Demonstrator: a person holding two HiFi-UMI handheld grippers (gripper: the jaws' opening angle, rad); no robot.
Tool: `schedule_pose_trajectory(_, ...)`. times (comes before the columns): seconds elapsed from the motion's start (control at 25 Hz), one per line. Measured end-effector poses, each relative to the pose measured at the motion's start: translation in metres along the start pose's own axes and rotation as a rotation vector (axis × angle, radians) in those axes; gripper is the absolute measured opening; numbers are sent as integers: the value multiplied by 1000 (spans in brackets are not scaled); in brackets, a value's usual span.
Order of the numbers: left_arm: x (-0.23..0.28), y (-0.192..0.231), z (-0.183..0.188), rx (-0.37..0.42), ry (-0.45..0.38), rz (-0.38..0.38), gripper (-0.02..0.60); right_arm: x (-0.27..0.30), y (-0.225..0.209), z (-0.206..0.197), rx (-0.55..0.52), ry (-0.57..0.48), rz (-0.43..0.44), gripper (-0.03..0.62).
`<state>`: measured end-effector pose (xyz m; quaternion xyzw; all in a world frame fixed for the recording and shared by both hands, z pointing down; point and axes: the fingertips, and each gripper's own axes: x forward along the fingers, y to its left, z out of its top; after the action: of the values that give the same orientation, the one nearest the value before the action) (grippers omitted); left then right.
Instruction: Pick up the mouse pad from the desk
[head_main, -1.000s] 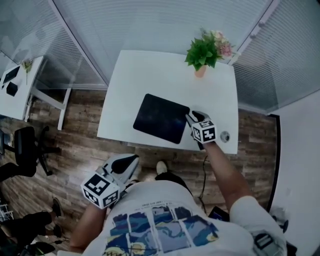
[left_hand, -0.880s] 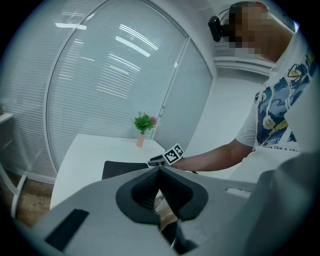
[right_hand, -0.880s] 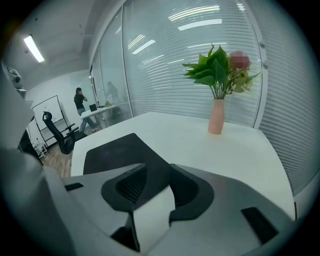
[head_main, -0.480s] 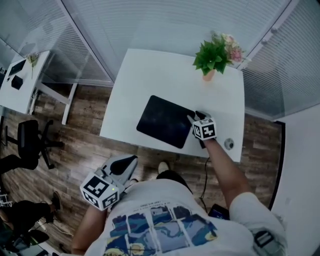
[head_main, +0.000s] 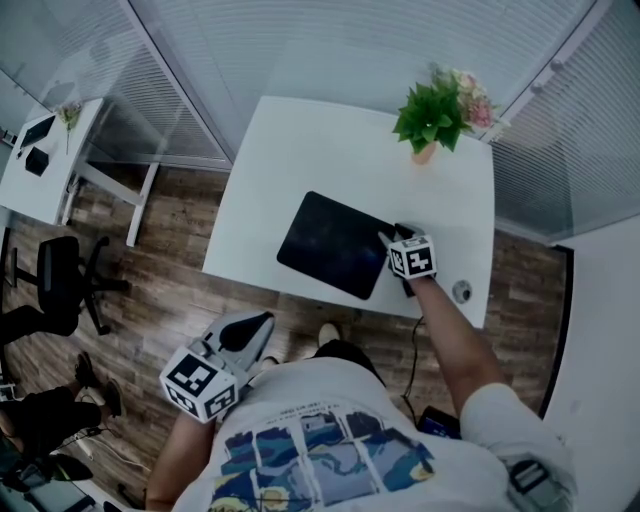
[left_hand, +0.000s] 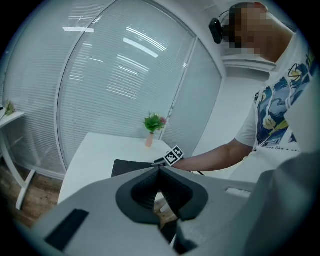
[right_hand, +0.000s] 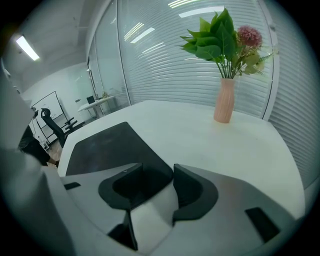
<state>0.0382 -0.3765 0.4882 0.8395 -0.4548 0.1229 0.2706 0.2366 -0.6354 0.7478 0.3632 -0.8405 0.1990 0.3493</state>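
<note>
A dark mouse pad (head_main: 335, 245) (right_hand: 105, 147) lies flat on the white desk (head_main: 300, 150), towards its near right side. My right gripper (head_main: 393, 237) (right_hand: 172, 172) points down at the pad's right edge. Its jaws are opening, the pad's corner lies under the gap between them, and the pads do not press on it. My left gripper (head_main: 250, 330) (left_hand: 160, 170) hangs over the floor in front of the desk, shut and empty. From there the mouse pad (left_hand: 130, 166) shows as a thin dark strip.
A pink vase with a green plant (head_main: 435, 115) (right_hand: 225, 50) stands at the desk's far right corner. A round cable port (head_main: 461, 291) sits in the near right corner. Across the wooden floor to the left are an office chair (head_main: 55, 280) and a second white desk (head_main: 50, 170).
My right gripper has sunk a little onto the pad's right edge. The left gripper has stayed where it was.
</note>
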Motion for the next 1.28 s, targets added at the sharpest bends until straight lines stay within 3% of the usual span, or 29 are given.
schedule_pose_trajectory(0.24,-1,1,2,5,1,-6,2,0,3,1,-2,3,-10,173)
schedule_pose_trajectory(0.4,-3,4,1,7,1,-5,2,3,10,0,-13,3,-5,102)
schedule_pose_trajectory(0.68,-20,7,-3,15,-9,0,2,2,16,1,-6,-1,-46,53)
schedule_pose_trajectory(1.28,-85,15,-23,10,-60,-12,2,-38,50,31,-54,-61,-126,31)
